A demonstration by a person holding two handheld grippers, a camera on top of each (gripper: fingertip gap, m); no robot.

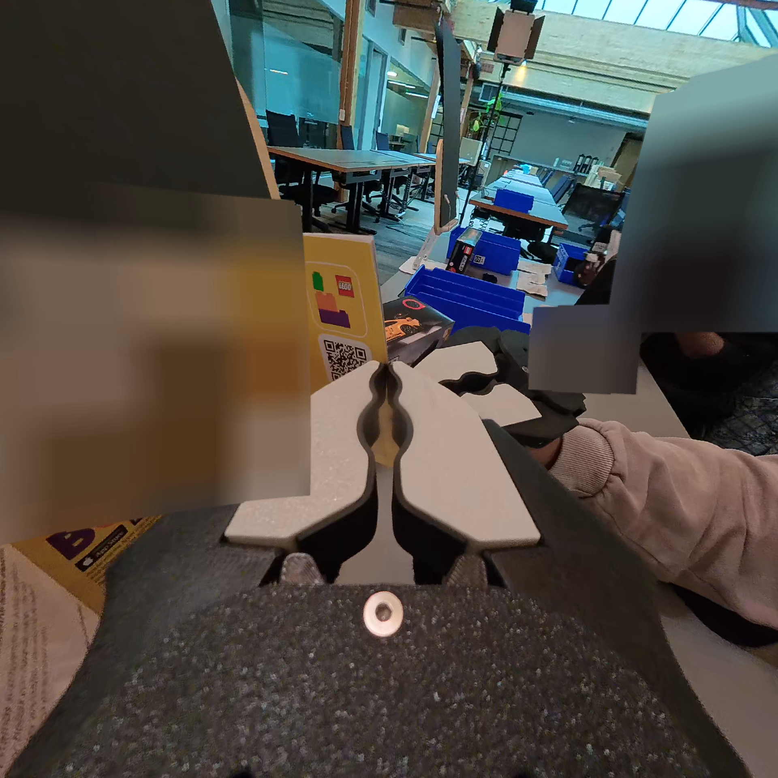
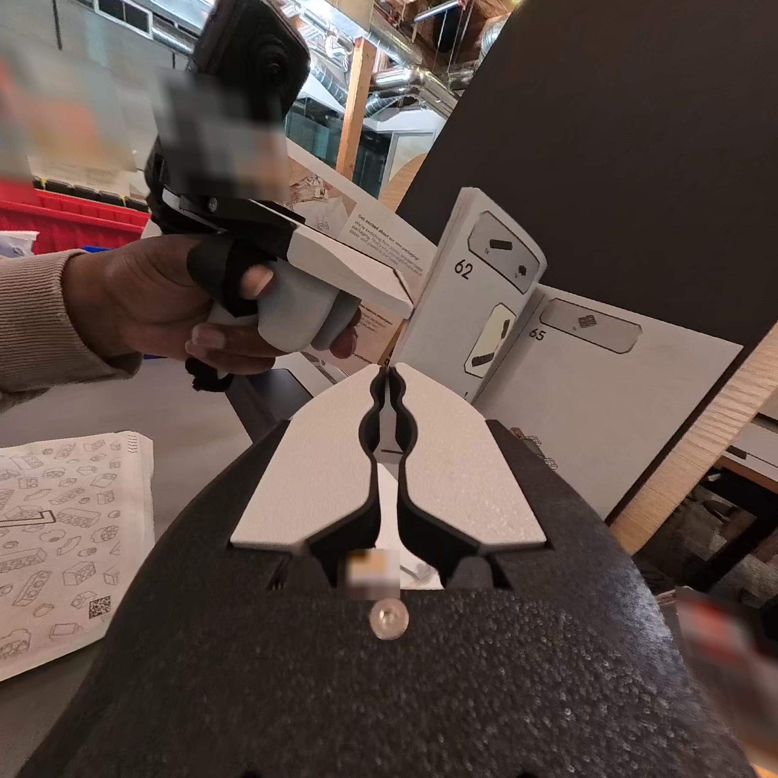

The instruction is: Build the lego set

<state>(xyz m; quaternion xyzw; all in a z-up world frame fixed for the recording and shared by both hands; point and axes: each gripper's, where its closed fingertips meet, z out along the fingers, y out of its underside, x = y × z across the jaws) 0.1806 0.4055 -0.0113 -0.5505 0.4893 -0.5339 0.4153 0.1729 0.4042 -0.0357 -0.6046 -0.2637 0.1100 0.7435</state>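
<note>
The instruction booklet [image 1: 345, 294] stands open and upright between my two grippers. My left gripper [image 1: 387, 369] is shut on the edge of its yellow cover, and yellow shows between the pads. In the right wrist view the booklet's white pages [image 2: 484, 294] fan open. My right gripper [image 2: 387, 370] is shut on the lower edge of a white page. The left gripper [image 2: 400, 299] shows there too, clamped on the cover side just above my right fingertips. The right gripper [image 1: 463, 379] shows in the left wrist view, close on the right.
A black set box with an orange car [image 1: 416, 328] and blue bins [image 1: 463, 294] lie behind the booklet. A white paper bag printed with bricks [image 2: 63, 526] lies on the grey table [image 2: 189, 421] at the left. A red bin [image 2: 63, 223] and a dark upright board [image 2: 610, 147] stand behind. My two grippers' fingertips are within a few centimetres of each other.
</note>
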